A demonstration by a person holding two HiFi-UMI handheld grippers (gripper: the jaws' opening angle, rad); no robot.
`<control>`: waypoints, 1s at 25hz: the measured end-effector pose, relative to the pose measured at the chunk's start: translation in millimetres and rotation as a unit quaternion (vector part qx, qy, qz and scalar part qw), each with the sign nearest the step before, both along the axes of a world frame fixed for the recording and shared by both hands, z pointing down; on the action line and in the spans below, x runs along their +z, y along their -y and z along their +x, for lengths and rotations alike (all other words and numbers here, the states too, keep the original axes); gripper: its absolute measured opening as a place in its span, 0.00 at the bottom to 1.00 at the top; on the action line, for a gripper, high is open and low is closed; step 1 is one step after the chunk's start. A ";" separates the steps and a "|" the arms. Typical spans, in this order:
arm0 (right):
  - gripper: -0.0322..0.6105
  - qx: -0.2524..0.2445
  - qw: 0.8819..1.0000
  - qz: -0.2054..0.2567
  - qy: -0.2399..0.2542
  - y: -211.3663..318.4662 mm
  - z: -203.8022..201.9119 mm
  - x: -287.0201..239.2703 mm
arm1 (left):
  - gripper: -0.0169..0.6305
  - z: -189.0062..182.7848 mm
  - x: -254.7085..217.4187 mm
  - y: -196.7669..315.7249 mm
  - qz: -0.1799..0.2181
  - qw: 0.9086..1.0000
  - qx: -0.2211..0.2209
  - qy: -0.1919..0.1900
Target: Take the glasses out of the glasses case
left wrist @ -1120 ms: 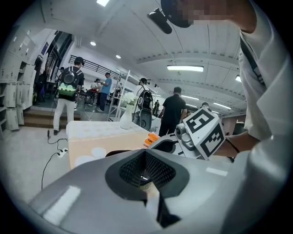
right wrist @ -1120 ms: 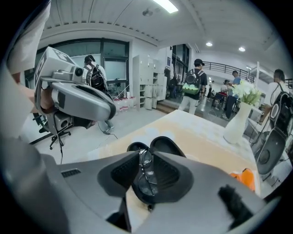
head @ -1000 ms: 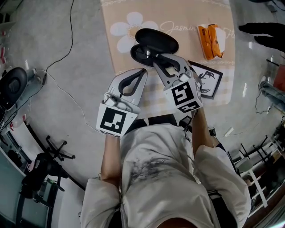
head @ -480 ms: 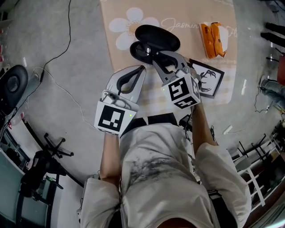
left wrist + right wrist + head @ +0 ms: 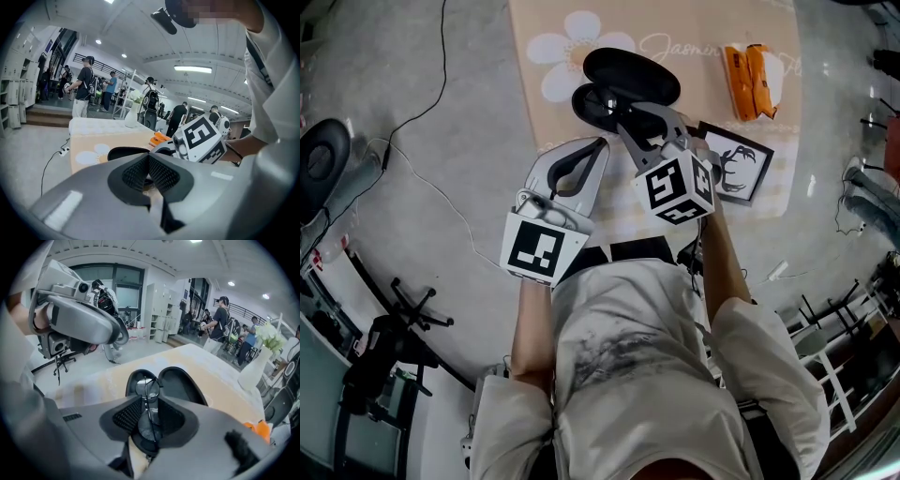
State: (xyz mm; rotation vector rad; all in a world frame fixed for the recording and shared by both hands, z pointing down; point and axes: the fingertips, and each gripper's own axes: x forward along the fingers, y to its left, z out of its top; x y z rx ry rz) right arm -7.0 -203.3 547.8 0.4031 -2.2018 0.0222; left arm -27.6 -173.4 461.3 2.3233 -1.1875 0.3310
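The black glasses case point(image 5: 630, 75) lies open on a beige flowered mat point(image 5: 546, 122). In the right gripper view the folded glasses point(image 5: 146, 387) rest in the case's lower half point(image 5: 136, 379), with the lid point(image 5: 182, 386) open beside it. My right gripper point(image 5: 643, 122) reaches down into the case. Its jaws point(image 5: 150, 402) stand apart on either side of the glasses, which sit between the pads without being pinched. My left gripper point(image 5: 602, 146) hovers just short of the case, its tips point(image 5: 148, 157) together and empty. The left gripper view also shows the case point(image 5: 125, 152).
An orange packet point(image 5: 750, 80) and a framed deer picture point(image 5: 735, 172) lie on the mat to the right of the case. A white vase point(image 5: 251, 366) stands at the table's far end. A cable point(image 5: 441, 192) runs across the floor at left. People stand in the background.
My right gripper has sunk toward the case and rolled slightly, so its jaws now straddle the glasses. The left gripper has stayed where it was.
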 end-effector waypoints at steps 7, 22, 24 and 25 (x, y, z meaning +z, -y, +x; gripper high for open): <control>0.22 -0.022 1.000 0.010 -0.017 0.3 -4.0 6.2 | 0.04 0.5 3.5 -0.1 -0.004 1.000 -0.001 -0.002; 0.18 -0.074 0.995 0.036 -0.063 -1.7 -7.5 20.2 | 0.04 -1.5 5.3 -3.6 -0.007 1.000 -0.008 -0.003; 0.17 -0.087 0.993 0.045 -0.072 -2.8 -8.7 21.0 | 0.04 -0.9 5.1 -4.0 -0.007 1.000 -0.009 -0.003; 0.16 -0.093 0.992 0.049 -0.075 -3.4 -9.3 21.4 | 0.04 -0.6 5.0 -4.0 -0.007 1.000 -0.009 -0.003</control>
